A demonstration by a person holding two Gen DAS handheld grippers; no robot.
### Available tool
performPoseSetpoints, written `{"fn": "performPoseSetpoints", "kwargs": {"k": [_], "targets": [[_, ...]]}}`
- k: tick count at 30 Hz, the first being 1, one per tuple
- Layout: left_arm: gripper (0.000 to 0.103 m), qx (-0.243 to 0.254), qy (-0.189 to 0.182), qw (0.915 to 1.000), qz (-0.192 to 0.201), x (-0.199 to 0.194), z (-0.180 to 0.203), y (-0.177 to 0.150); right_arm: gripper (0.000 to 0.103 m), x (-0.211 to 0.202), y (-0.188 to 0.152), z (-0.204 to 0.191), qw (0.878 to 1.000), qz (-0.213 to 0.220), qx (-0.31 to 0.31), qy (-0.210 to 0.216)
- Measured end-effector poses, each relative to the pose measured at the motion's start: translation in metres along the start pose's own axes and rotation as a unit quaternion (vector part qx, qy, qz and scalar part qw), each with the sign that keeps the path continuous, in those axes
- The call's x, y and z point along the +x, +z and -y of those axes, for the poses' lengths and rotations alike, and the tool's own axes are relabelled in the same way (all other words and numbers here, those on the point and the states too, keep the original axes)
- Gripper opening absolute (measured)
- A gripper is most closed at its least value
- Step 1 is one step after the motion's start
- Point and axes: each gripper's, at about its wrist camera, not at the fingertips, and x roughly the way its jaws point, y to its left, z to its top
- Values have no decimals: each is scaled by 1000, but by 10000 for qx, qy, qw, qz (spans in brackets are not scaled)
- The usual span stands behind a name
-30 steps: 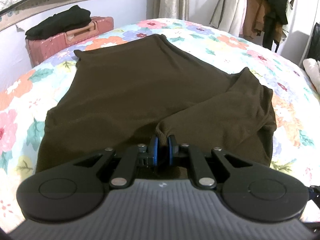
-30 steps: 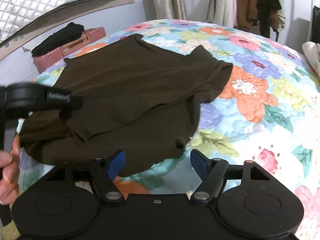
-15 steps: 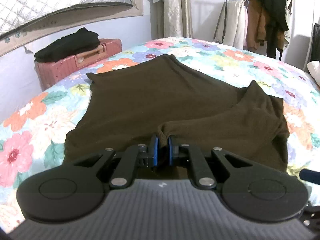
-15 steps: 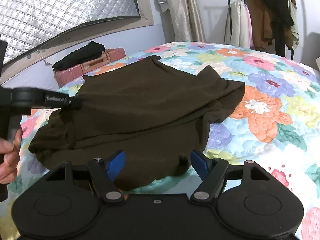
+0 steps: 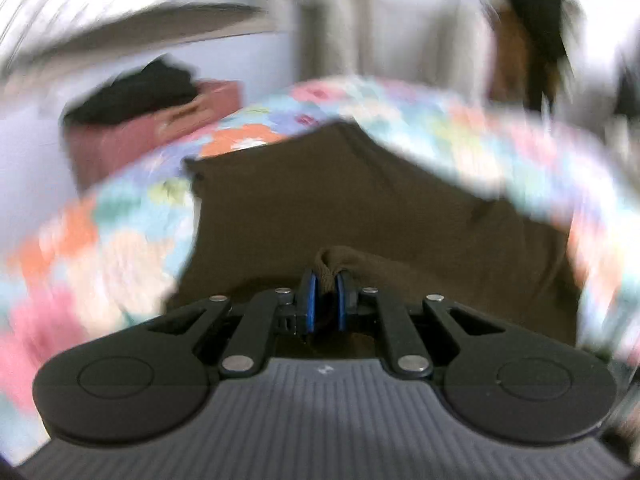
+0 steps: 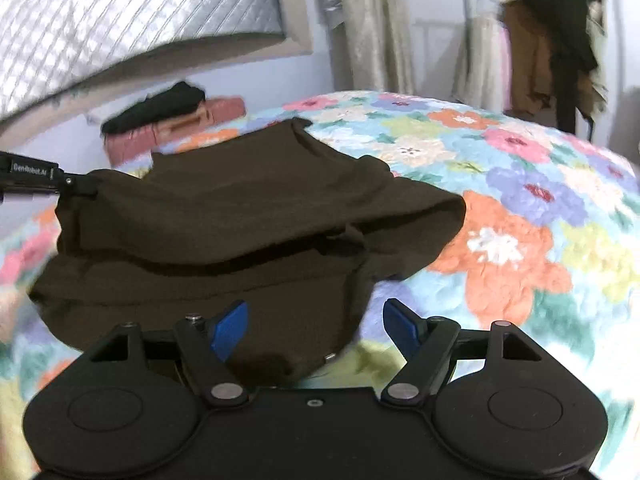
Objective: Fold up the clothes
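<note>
A dark brown shirt (image 6: 256, 216) lies on the floral bedspread (image 6: 520, 208), its near edge lifted into a fold. In the blurred left wrist view my left gripper (image 5: 325, 286) is shut on a bunched bit of the brown shirt (image 5: 360, 208). From the right wrist view the left gripper (image 6: 78, 188) shows at the far left, holding up the shirt's corner. My right gripper (image 6: 316, 326) is open, its blue fingertips (image 6: 230, 326) over the shirt's near hem with nothing pressed between them.
A pink suitcase (image 6: 176, 128) with black clothes (image 6: 156, 106) on top stands beyond the bed at the left. A clothes rack (image 6: 552, 48) with hanging garments is at the back right. Curtains (image 6: 372, 28) hang by the far wall.
The left gripper has lifted the shirt edge and carried it across, so a raised fold now stands over the shirt. Both views have tilted up, showing more of the wall.
</note>
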Motion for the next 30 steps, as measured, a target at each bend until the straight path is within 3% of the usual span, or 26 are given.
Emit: {"fn": "performPoseSetpoints", "kwargs": {"k": [1, 2, 4, 7, 9, 12, 16, 22, 26, 28, 30], "targets": [[10, 78, 72, 9999, -7, 0, -6, 0, 79, 5, 4, 3, 9998, -29, -193, -48], [10, -280, -32, 9996, -64, -1, -21, 1, 79, 9, 10, 6, 9994, -25, -319, -119], [10, -1410, -478, 9884, -287, 0, -56, 2, 79, 13, 19, 15, 9996, 12, -270, -129], [10, -2051, -705, 9757, -311, 6, -81, -4, 79, 21, 26, 23, 9994, -46, -344, 55], [10, -2129, -624, 9745, -336, 8, -84, -9, 79, 29, 23, 17, 9970, -89, -763, -37], [10, -2356, -868, 9669, -462, 13, -85, -16, 79, 44, 18, 5, 9891, -62, -1437, -316], [10, -2452, -1110, 9618, -506, 16, -81, -19, 79, 58, 17, 0, 9876, -74, -1540, -283], [10, -2409, -1111, 9633, 407, -15, -85, -7, 79, 76, 26, -1, 9867, -81, -1567, -432], [10, -2467, -865, 9649, 243, -16, -91, -7, 78, 68, 33, 30, 9941, -35, -589, -908], [10, -2385, -668, 9688, -66, -4, -91, -13, 76, 63, 31, 51, 9943, -133, 37, -1057], [10, -2077, -247, 9757, -647, 14, -86, -21, 76, 57, 26, 69, 9932, -179, 592, -989]]}}
